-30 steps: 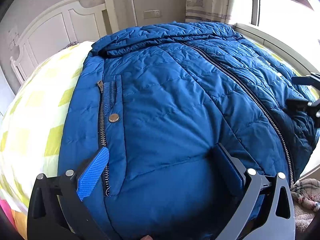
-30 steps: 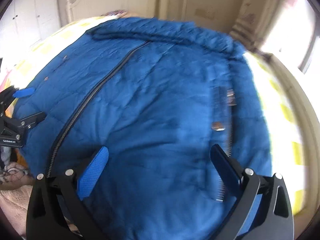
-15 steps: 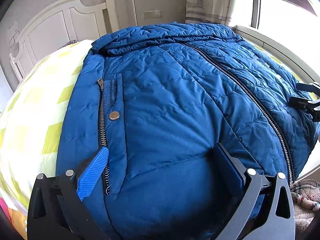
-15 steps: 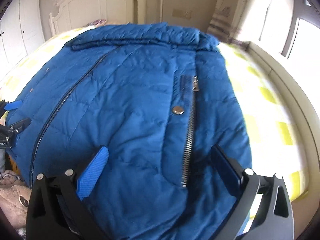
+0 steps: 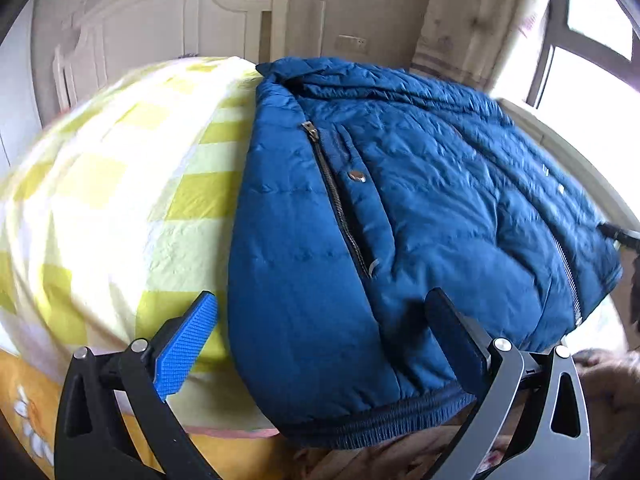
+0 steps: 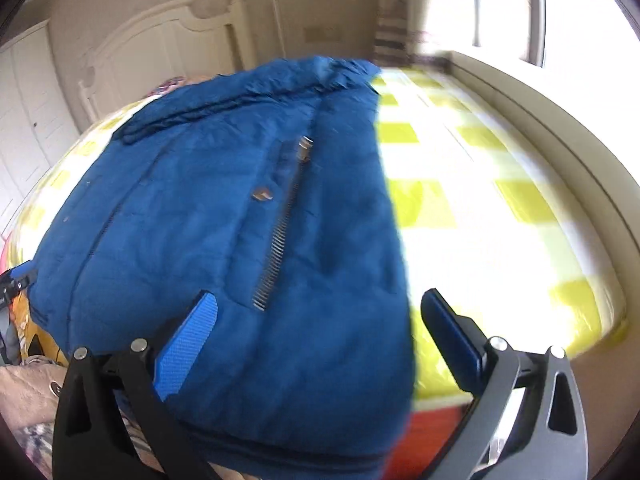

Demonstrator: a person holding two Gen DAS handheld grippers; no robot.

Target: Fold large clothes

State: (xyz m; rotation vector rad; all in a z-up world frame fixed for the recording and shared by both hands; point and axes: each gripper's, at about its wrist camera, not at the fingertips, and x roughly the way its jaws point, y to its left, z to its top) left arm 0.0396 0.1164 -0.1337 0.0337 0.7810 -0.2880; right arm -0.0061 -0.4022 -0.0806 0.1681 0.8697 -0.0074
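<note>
Left wrist view: the left gripper (image 5: 320,336) is spread wide and holds nothing, poised over the left hem corner of the jacket (image 5: 400,220). The jacket lies flat, front up, on the bed (image 5: 120,208).

Right wrist view: the right gripper (image 6: 318,334) is also wide and empty, over the jacket's (image 6: 240,240) right hem edge. This view is blurred.

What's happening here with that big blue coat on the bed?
A person is working with two hand-held grippers to fold a blue puffer jacket that lies spread, front up and zipped, on a bed with a yellow-checked sheet. The left gripper and right gripper are both open at the jacket's bottom corners. Neither grips it yet.
</note>
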